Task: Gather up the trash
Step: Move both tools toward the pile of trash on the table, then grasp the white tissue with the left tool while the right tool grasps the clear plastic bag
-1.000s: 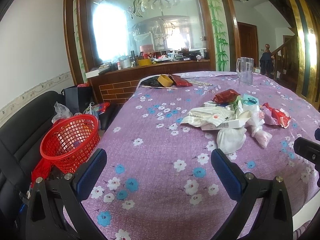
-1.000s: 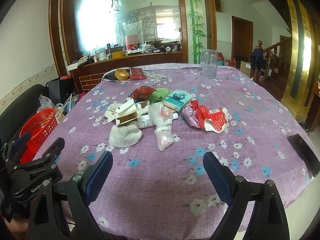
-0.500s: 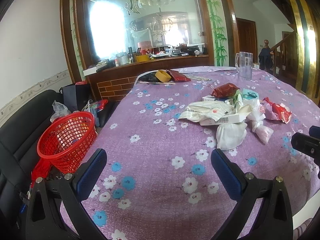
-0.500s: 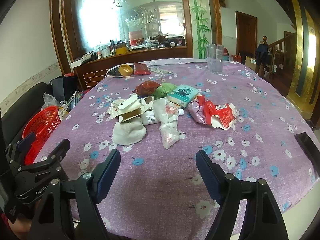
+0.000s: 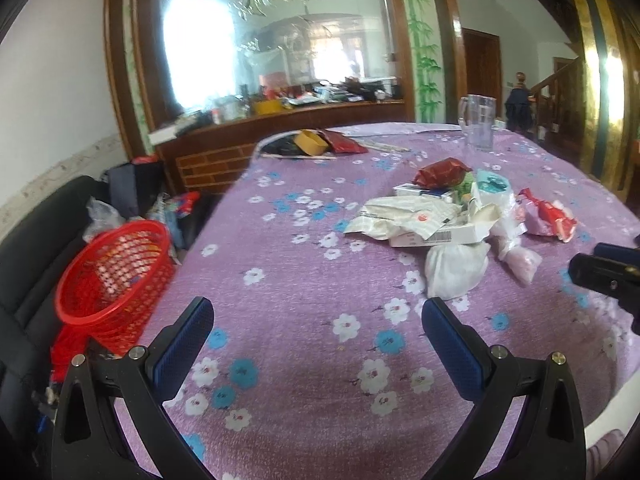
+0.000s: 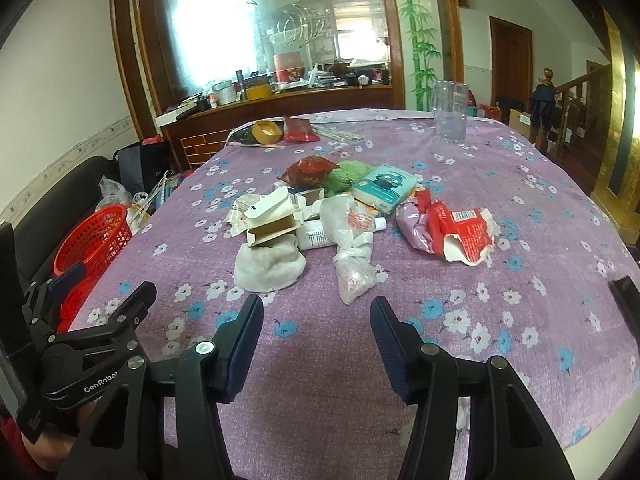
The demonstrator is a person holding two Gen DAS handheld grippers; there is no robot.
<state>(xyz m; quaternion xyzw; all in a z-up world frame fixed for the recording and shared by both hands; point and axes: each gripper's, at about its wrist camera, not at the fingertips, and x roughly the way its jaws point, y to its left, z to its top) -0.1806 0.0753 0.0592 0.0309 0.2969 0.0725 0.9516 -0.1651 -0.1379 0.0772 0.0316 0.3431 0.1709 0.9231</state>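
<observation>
Both tongs gape and hold nothing. My right gripper [image 6: 316, 332] sits nearer the trash pile [image 6: 336, 216]; the knotted plastic bag [image 6: 354, 276] lies just ahead, long axis pointing away. My left gripper [image 5: 318, 344] is closer to the red basket [image 5: 114, 276].

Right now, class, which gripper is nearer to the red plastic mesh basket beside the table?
Left. The left gripper hangs over the table's near edge with the red plastic mesh basket just off its left side. The right gripper sits further right, facing the trash pile.
</observation>
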